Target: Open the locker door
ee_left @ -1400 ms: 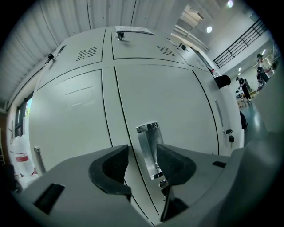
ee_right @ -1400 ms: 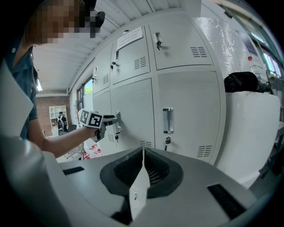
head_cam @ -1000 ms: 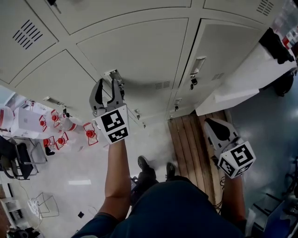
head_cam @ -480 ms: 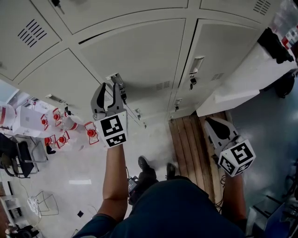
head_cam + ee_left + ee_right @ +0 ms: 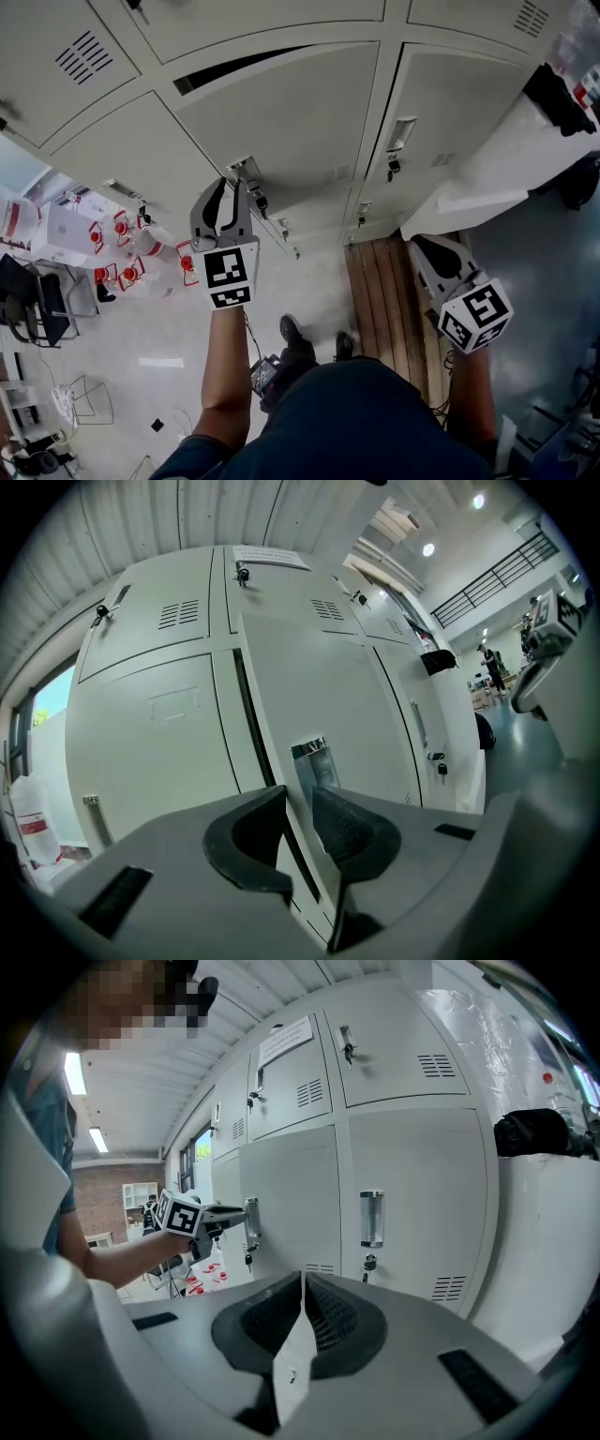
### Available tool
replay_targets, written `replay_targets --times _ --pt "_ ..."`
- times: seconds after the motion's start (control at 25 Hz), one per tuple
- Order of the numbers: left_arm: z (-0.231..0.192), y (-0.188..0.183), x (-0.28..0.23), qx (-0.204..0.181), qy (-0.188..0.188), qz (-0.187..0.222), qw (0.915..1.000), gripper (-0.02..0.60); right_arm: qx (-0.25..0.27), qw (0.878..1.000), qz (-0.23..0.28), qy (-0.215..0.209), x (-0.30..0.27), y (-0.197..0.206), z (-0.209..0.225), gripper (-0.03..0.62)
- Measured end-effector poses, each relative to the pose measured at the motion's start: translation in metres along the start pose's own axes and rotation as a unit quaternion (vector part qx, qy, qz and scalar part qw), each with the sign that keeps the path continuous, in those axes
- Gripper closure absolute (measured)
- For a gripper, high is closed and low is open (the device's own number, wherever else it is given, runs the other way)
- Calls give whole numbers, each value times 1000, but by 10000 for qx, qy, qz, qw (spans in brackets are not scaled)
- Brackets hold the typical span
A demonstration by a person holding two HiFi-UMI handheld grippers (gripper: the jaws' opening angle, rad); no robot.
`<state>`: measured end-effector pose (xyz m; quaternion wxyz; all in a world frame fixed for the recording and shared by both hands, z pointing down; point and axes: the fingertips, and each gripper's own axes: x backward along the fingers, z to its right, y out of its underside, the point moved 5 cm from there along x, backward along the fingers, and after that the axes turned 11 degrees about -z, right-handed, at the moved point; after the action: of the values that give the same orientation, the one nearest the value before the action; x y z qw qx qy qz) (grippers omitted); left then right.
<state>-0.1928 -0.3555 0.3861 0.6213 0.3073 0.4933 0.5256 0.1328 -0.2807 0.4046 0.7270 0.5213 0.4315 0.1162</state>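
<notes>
Lower right, the right gripper (image 5: 302, 1288) idles, tongs pressed together, empty. Centre frame, the left gripper (image 5: 232, 187) has just been closing its tongs and now pinches the locker door (image 5: 291, 112) by its edge. It's cracked, with one dark gap (image 5: 225, 70) along its top, so most of the swing looks still to come. Two grippers, one door ajar.

- Grippers: two, the left gripper (image 5: 232, 187) and the right gripper (image 5: 428, 249).
- Doors standing ajar: one, the locker door (image 5: 281, 112) in the middle column.
- Wooden pallet (image 5: 389, 291): one, on the floor.
- Shoes (image 5: 291, 330): two.
- Black chair (image 5: 28, 314): one.
- Paper notice (image 5: 286, 1040): one, on an upper door.
- Red-marked items (image 5: 122, 227) on the floor: at least five; the exact count is not readable.
</notes>
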Motion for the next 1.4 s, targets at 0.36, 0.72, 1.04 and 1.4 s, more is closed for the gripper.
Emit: replay_targets --times 0.36,0.72,1.04,1.4 --pt "12 1 27 -154 285 2 9995 500 89 9999 73 -90 5 -5 -5 557" --pt "24 1 50 -265 502 10 9984 523 104 9998 158 -78 17 -6 -14 557" --pt "56 0 84 -413 911 129 9949 526 172 9996 223 -74 34 -1 -28 557" --pt "97 -6 116 -612 1388 207 9882 532 229 9993 282 -84 60 9 -44 557"
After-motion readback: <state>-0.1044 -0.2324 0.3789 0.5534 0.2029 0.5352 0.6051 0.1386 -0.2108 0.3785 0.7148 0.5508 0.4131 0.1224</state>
